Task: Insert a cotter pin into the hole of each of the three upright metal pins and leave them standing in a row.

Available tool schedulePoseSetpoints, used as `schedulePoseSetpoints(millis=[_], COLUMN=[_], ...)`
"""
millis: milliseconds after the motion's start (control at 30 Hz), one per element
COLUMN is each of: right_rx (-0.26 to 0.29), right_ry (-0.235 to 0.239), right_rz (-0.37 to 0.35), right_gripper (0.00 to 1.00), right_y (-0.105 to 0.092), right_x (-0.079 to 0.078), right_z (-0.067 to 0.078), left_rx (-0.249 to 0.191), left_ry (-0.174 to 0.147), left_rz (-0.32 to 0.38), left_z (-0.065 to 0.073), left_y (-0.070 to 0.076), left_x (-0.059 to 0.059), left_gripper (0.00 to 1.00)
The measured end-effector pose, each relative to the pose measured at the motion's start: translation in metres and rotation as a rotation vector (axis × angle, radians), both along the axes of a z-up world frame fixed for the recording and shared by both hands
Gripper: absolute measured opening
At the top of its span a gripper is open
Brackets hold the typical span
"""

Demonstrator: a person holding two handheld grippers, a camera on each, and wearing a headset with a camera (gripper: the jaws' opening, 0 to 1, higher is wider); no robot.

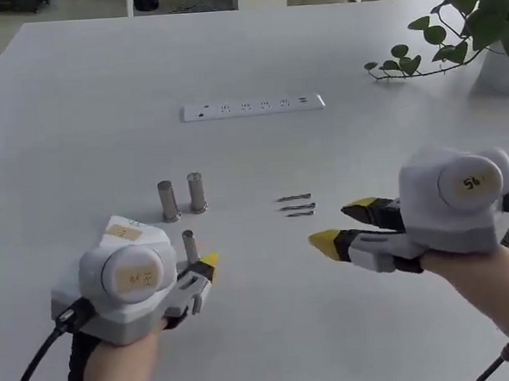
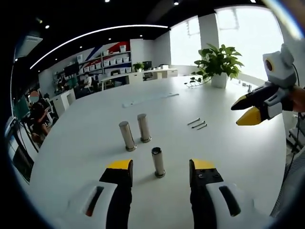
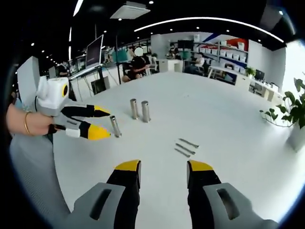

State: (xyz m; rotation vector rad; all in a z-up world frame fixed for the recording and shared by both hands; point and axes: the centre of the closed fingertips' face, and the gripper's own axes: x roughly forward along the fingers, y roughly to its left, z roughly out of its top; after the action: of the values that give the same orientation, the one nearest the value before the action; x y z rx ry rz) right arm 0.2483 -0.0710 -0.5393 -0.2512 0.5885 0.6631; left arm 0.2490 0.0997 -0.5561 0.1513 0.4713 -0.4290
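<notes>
The work looks to be at its start: all three cotter pins (image 1: 296, 205) lie loose on the desk (image 1: 271, 328), and none seems to be in a pin yet.

The left hand-held gripper (image 2: 160, 165) stands with its jaws wide. The nearest pin (image 1: 189, 244) is upright in the gap between the yellow tips, and I judge it to be touching neither. The right hand-held gripper (image 3: 164, 166) is also wide and carries nothing. It hovers over bare desk, with the cotter pins a little ahead of its tips.

The next move probably has two parts. The left jaws should close on the near pin and steady it without tipping it. The right gripper should go forward to one cotter pin. These are thin and lie flat, side by side, so the tips must pinch one low and clean without dragging its neighbours. The cotter pin must then be lined up with the pin's hole.

Beyond the near pin, the other two pins (image 1: 182, 197) stand upright just beside each other. The three form a loose triangle, so a row is not yet made.

Farther off lie a power strip (image 1: 252, 107) and a plant (image 1: 469, 22).

The holes in the pins are too small to make out in any view, so I cannot tell which way they face. In the head view the left gripper's body hides the near pin's base and one jaw. The shape of the cotter pins is unclear. The plant's pot is cut off at the edge.
</notes>
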Motion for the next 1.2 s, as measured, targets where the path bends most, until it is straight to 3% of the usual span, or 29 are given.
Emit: schedulePoseSetpoints(millis=[167,333,400,533,600,800,867,1200], right_rx=[-0.093,-0.174,-0.190,-0.211,-0.220,-0.279,-0.315,-0.377], right_ry=[0.009,0.027,0.060,0.051,0.085,0.123,0.131,0.151], right_rz=[0.070,0.117,0.142,0.160,0.189,0.237,0.252,0.296], right_gripper=[0.33,0.32,0.30,0.27,0.23,0.19,0.19,0.13], right_y=[0.001,0.000,0.002,0.004,0.006,0.009,0.009,0.011], right_x=[0.014,0.027,0.028,0.038,0.039,0.047,0.050,0.063], right_z=[-0.008,-0.020,-0.027,-0.029,-0.034,-0.046,-0.051,-0.058], left_rx=[-0.023,-0.026,-0.032,-0.026,-0.032,-0.031,-0.028,-0.042], left_ry=[-0.002,-0.002,-0.007,-0.008,-0.015,-0.028,-0.027,-0.046], left_rz=[-0.001,-0.022,-0.033,-0.057,-0.063,-0.063,-0.058,-0.030], left_z=[0.005,0.009,0.013,0.016,0.019,0.021,0.020,0.024], left_y=[0.006,0.008,0.009,0.010,0.012,0.018,0.021,0.031], left_x=[-0.008,-0.016,-0.020,-0.028,-0.030,-0.034,-0.034,-0.034], left_gripper=[0.62,0.70,0.73,0.78,0.79,0.78,0.77,0.71])
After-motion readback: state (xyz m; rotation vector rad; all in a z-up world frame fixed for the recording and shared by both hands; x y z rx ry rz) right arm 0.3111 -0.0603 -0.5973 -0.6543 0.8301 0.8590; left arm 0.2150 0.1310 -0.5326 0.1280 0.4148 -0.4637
